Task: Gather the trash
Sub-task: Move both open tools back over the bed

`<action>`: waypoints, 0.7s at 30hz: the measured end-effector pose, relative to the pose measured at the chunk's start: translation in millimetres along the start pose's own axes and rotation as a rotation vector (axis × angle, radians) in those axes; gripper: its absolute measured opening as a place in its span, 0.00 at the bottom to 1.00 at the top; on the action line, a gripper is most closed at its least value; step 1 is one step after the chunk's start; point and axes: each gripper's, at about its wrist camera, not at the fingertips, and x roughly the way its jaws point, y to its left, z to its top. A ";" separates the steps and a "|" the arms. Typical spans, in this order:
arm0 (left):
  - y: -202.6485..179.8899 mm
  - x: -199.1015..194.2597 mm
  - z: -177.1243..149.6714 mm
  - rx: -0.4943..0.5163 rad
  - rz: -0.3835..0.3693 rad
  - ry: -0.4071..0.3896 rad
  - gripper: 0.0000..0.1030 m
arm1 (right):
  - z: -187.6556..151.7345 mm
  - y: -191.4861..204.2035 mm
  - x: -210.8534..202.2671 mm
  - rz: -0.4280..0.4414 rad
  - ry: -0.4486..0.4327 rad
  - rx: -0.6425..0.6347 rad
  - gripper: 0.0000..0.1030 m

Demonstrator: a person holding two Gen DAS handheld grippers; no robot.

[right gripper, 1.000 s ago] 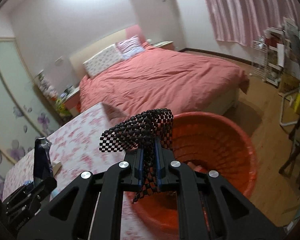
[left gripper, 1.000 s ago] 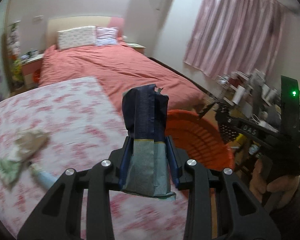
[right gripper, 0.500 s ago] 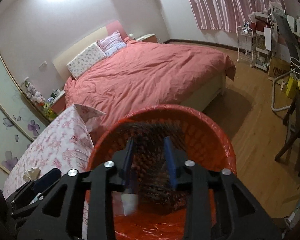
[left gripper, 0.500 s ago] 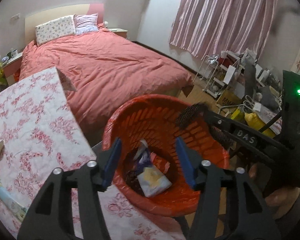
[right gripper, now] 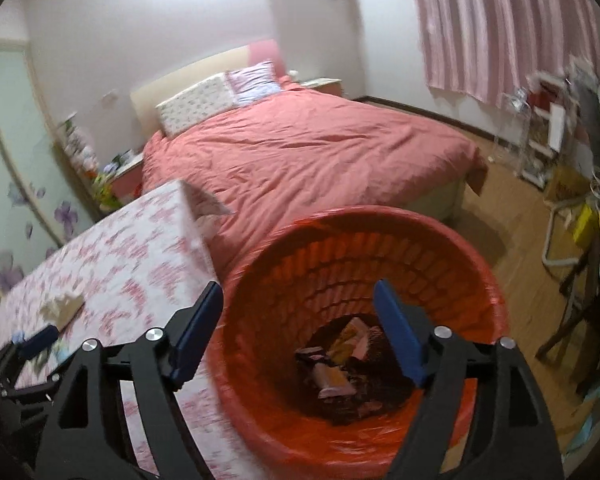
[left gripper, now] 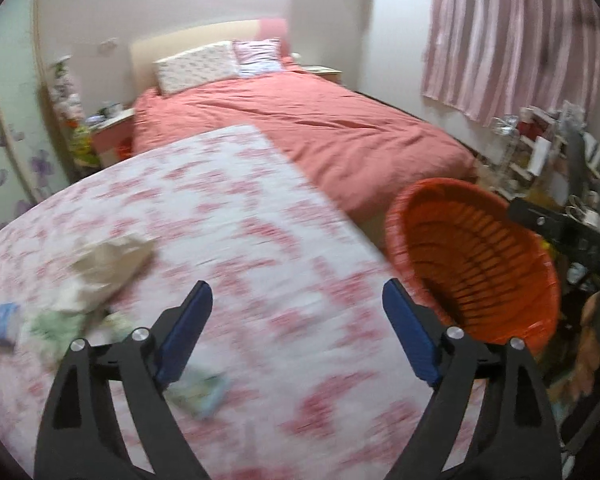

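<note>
Jaws of the left gripper (left gripper: 298, 308) are spreading wide, with nothing between the blue pads; they hang over the desk (left gripper: 236, 216), whose cloth is white with a red floral print, blurred in this view. On the near left of that cloth lies the loose trash: a crumpled beige paper wad (left gripper: 108, 258), a small blue scrap (left gripper: 4, 322) at the far left edge, some pale green wrappers (left gripper: 56, 326) just beside the left jaw, and a light blue-green packet (left gripper: 198, 392) partly under that jaw. All of it lies outside the gap, to the left.

Right gripper (right gripper: 298, 310) has its jaws opening too, empty, and it points down into the orange basket (right gripper: 380, 224), a round plastic bin with ribbed, slatted walls lined by a thin orange bag. At the bottom, framed between the jaws but well below them, sits a heap of discarded wrappers (right gripper: 336, 364): dark, yellow and pink pieces, glossy and creased. The basket stands on the wooden floor just right of the desk, near the foot of a bed (right gripper: 300, 152) with a coral quilt.
</note>
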 end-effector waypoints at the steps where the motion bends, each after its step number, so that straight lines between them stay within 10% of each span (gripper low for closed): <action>1: 12.9 -4.1 -4.9 -0.014 0.023 0.002 0.84 | -2.7 10.6 0.0 0.011 0.004 -0.025 0.76; 21: 226.2 -73.6 -88.3 -0.311 0.339 -0.003 0.84 | -68.0 223.5 27.9 0.325 0.155 -0.383 0.77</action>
